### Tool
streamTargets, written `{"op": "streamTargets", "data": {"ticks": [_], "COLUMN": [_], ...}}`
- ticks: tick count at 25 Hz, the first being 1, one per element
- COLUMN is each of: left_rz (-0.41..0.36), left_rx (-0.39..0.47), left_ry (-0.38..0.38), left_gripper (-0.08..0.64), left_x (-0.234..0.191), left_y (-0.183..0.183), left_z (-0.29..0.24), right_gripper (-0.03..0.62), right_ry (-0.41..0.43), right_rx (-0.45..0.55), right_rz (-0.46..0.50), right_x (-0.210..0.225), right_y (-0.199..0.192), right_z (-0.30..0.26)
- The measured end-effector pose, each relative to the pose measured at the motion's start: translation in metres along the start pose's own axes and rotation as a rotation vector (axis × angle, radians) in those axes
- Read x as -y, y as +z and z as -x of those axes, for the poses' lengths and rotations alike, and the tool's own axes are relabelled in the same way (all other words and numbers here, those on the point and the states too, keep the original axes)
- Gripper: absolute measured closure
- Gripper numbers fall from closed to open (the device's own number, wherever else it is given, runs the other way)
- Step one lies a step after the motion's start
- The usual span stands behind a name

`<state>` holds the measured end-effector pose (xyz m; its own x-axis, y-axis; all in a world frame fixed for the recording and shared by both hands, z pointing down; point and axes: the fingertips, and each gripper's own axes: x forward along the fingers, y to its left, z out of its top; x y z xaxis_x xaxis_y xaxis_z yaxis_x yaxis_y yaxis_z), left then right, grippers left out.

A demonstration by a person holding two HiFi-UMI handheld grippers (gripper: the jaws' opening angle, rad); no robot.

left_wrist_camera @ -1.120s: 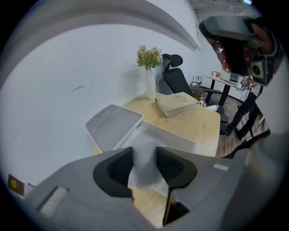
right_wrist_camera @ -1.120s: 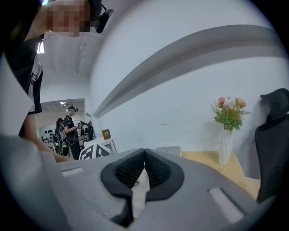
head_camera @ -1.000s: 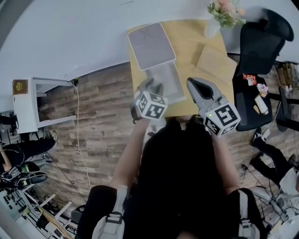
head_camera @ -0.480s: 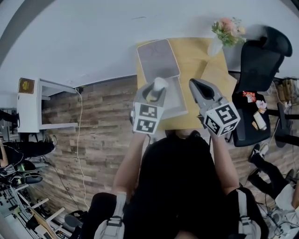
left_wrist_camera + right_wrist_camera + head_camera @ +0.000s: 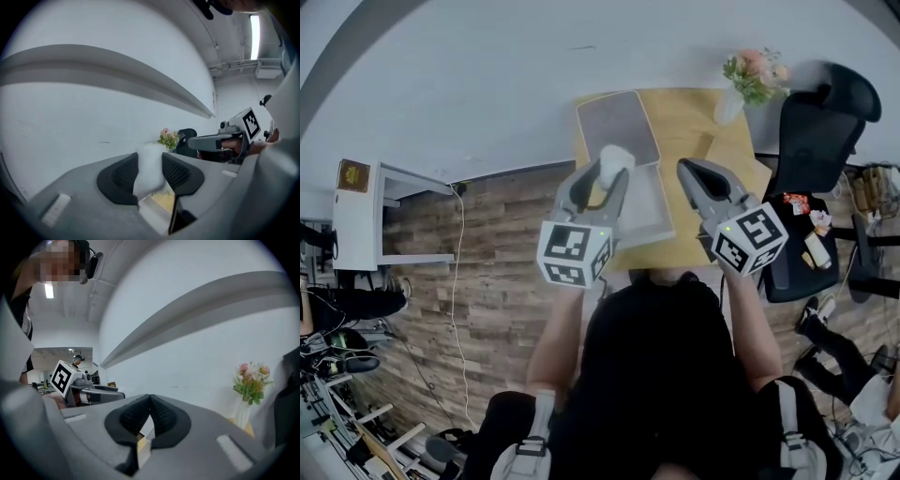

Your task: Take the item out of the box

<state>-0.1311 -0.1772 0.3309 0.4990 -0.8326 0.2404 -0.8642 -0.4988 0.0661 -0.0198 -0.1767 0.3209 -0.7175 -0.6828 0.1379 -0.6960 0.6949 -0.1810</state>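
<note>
Item riding clear of the box, gripped by the left gripper.

The left gripper (image 5: 605, 175) is holding a small, pale white, soft-looking item (image 5: 616, 158) between its dark ribbed pads; its jaws are standing fairly wide, pressing on the item's two sides with the top poking out past the tips. It is hanging above the shallow open white cardboard box (image 5: 649, 208), whose flat grey-white lid (image 5: 617, 126) is lying just beyond the box on the light wooden table (image 5: 689, 122). The right gripper (image 5: 687, 171) is hovering to the right of the box with its jaws closed together on nothing. By the look of it, the lift out is done; what is remaining is carrying the item away from the box and setting it down beside the box.
</note>
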Motion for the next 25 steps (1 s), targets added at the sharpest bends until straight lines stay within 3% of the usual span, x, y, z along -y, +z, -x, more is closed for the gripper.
{"op": "streamTargets", "data": {"ticks": [9,25], "left_rz": [0.058,0.073], "left_rx": [0.087,0.081], "left_ry": [-0.034,-0.028], "left_gripper": [0.394,0.394], "left_x": [0.001,0.001], "left_y": [0.021,0.012], "left_z": [0.019,0.028], "right_gripper": [0.591,0.591], "right_ry": [0.013,0.011], "right_rx": [0.059,0.027], "right_rz": [0.055,0.117], "right_x": [-0.021,-0.027], "right_y": [0.026,0.017], "right_z": [0.003,0.009]}}
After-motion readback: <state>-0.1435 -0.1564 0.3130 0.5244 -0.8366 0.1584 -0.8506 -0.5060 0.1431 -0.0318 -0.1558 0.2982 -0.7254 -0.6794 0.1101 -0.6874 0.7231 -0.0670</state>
